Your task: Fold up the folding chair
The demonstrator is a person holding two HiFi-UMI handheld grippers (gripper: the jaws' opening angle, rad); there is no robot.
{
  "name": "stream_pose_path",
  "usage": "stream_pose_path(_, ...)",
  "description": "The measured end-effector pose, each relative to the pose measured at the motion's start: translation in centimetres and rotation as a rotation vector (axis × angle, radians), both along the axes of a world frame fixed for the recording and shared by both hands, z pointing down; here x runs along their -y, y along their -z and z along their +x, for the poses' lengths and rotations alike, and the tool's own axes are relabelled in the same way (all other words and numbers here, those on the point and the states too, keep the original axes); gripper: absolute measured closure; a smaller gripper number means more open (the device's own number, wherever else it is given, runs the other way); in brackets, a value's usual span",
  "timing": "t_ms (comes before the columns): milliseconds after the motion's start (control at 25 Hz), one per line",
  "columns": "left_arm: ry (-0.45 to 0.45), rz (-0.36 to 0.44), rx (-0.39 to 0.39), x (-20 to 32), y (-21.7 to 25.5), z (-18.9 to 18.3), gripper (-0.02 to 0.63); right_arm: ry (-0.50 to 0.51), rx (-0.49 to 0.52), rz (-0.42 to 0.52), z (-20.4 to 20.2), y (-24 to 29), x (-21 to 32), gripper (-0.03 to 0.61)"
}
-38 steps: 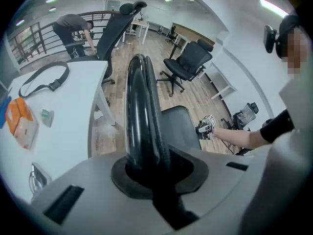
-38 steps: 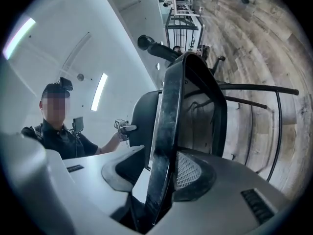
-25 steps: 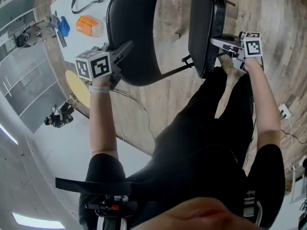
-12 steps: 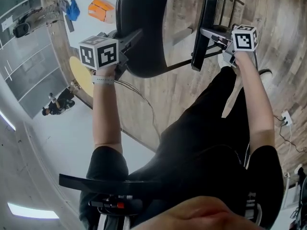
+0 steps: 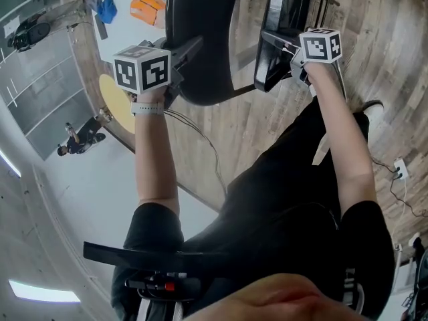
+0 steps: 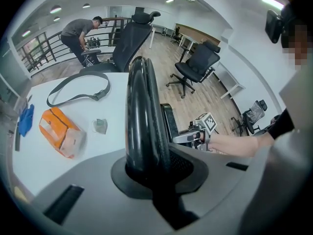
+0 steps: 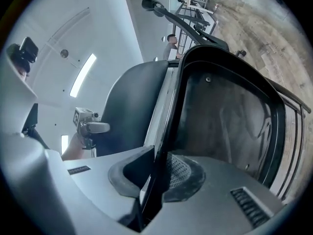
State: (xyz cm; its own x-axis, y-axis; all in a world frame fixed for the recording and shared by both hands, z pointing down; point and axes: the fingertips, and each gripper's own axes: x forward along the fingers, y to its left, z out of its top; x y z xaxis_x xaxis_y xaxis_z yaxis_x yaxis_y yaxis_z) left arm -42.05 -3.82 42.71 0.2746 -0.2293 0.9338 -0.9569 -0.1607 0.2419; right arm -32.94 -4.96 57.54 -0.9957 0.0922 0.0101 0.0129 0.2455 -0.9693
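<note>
Both arms reached forward from the shoulders, bare below short black sleeves. The left forearm [image 5: 152, 159] ran nearly straight, with a pale band on its wrist [image 5: 146, 109]. The left tool [image 5: 189, 48] pointed steeply down and ahead, its jaws clamped on the padded rim of the backrest [image 5: 200, 19]. The right forearm [image 5: 344, 139] stretched out on the other side, its hand [image 5: 322, 69] wrapped round the handle beneath the marker cube. The right tool [image 5: 275, 44] lay about level, turned inward toward the left one, its jaws pinched on the thin edge of the seat [image 5: 281, 12].
</note>
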Motion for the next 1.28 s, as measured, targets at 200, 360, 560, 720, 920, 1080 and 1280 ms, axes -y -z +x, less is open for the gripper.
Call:
stream_pose_path(200, -0.002, 0.002, 0.022, -0.1, 0.0, -0.6, 0.558, -0.002, -0.014, 0.014, -3.0, 0.3, 0.1, 0.527)
stream_pose_path(360, -0.008, 0.005, 0.041, 0.0, 0.0, -0.5, 0.558, -0.002, -0.059, 0.007, -4.2, -0.7, -0.1, 0.526)
stream_pose_path(560, -0.014, 0.009, 0.039, 0.0, 0.1, -0.4, 0.557, -0.011, -0.050, -0.006, -4.1, -0.6, 0.1, 0.526)
stream_pose_path(720, -0.019, 0.016, 0.033, 0.1, 0.0, -0.3, 0.542, -0.002, -0.066, 0.044, -4.2, -0.7, 0.0, 0.526)
stream_pose_path(920, -0.023, 0.073, 0.082, 0.8, 1.5, -1.3, 0.454, -0.024, -0.075, 0.075, -3.2, -0.6, 0.3, 0.461)
stream_pose_path(1080, -0.033, 0.132, 0.108, 1.0, 4.1, -2.1, 0.434, -0.067, -0.083, 0.092, -1.4, -0.3, 1.1, 0.439)
stream_pose_path(1280, 0.037, 0.323, 0.240, 2.4, 11.5, -4.2, 0.426, -0.118, -0.089, 0.139, 1.6, 0.7, 2.4, 0.434)
